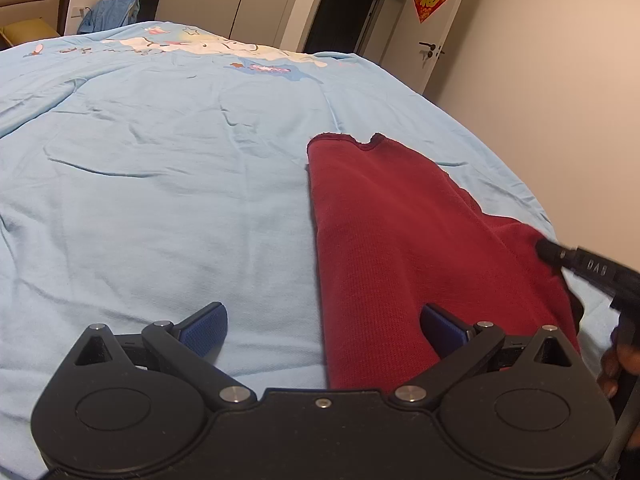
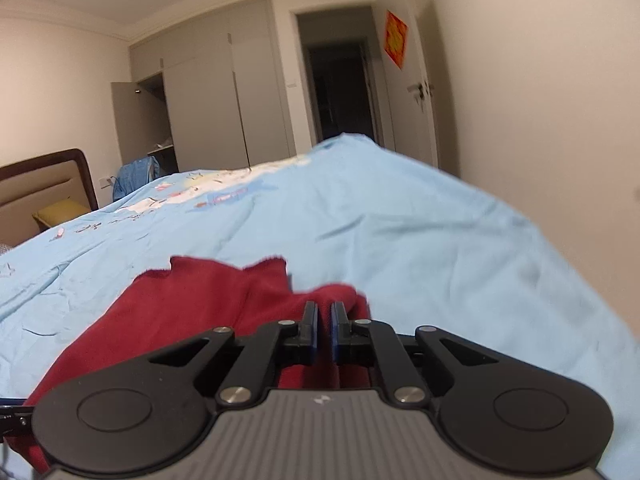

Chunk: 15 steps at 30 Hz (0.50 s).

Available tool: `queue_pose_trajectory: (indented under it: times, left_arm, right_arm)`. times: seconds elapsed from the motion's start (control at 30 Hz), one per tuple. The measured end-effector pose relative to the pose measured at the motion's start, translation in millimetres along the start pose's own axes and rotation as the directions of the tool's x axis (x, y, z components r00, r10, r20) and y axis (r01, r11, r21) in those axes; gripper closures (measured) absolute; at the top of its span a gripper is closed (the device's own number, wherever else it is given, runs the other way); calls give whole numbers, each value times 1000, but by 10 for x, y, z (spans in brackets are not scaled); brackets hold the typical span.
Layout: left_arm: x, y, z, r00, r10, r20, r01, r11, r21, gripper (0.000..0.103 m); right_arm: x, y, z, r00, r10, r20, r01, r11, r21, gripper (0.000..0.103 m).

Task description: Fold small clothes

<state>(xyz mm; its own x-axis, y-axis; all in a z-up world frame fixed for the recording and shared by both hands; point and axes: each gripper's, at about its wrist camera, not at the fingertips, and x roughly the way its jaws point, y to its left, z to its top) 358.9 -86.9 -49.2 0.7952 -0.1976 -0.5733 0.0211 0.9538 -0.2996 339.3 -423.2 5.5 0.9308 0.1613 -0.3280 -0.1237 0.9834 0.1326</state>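
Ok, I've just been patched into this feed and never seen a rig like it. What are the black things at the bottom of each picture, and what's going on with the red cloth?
Those black things are hand-held tongs; a person carries one in each hand, with a wide-angle camera on each looking forward along its fingers. So one picture is taken from the left tongs, the other from the right.

Both look across a bed with a light blue bedsheet. On it lies a dark red garment, partly folded.

The left tongs are open and hold nothing; one blue pad is over the sheet, the other over the garment's near end. The right tongs are shut on a fold of the garment's edge. In the left picture you can see them coming in from the right side.
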Motion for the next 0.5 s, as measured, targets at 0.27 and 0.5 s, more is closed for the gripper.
queue_pose_trajectory:
  times: [0.27,0.5]
  left_arm:
    - [3,-23,-3,1000,-3,-6,3,1000,5,0]
    - [18,-42,-18,1000,-1,-5,1,1000,15,1]
  right_arm:
    - [180,-101,-231,995,-36,-90,36,999,-2,96]
    - [116,-131,-277,996,-22,-87,25,999,29,80]
